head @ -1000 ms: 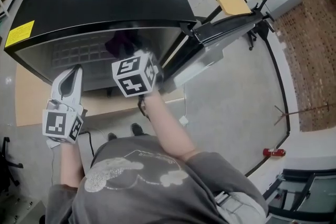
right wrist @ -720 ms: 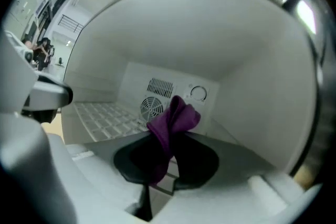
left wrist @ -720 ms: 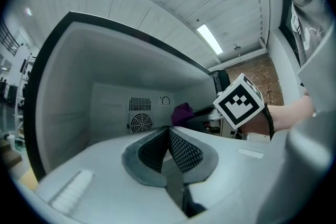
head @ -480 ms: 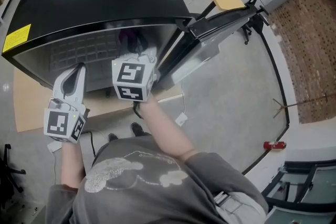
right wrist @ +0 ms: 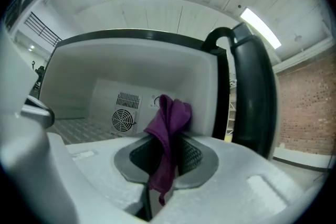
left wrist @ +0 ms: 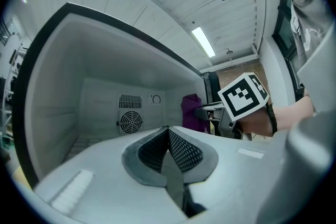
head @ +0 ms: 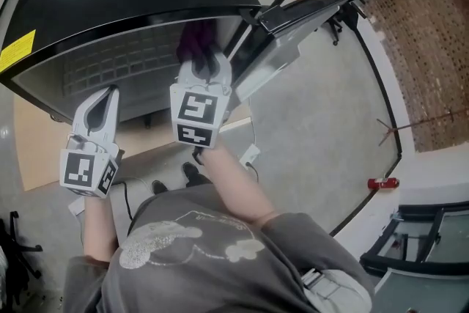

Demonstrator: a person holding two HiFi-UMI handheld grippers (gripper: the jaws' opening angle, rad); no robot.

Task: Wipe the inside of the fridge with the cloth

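Right gripper view: right tool point(right wrist: 163, 159) pinches crumpled purple cloth point(right wrist: 169, 118), facing open white-walled fridge point(right wrist: 73, 93) for wiping; left tool point(left wrist: 169, 152) closed, empty.

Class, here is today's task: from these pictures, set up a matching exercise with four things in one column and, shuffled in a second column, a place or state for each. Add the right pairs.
Column one:
1. left gripper
2. right gripper
3. fan grille
4. fridge door

Column two:
A. swung open at the right
B. shut, with nothing between its jaws
C. shut on the purple cloth
D. set in the back wall

Pairs: 1-B, 2-C, 3-D, 4-A
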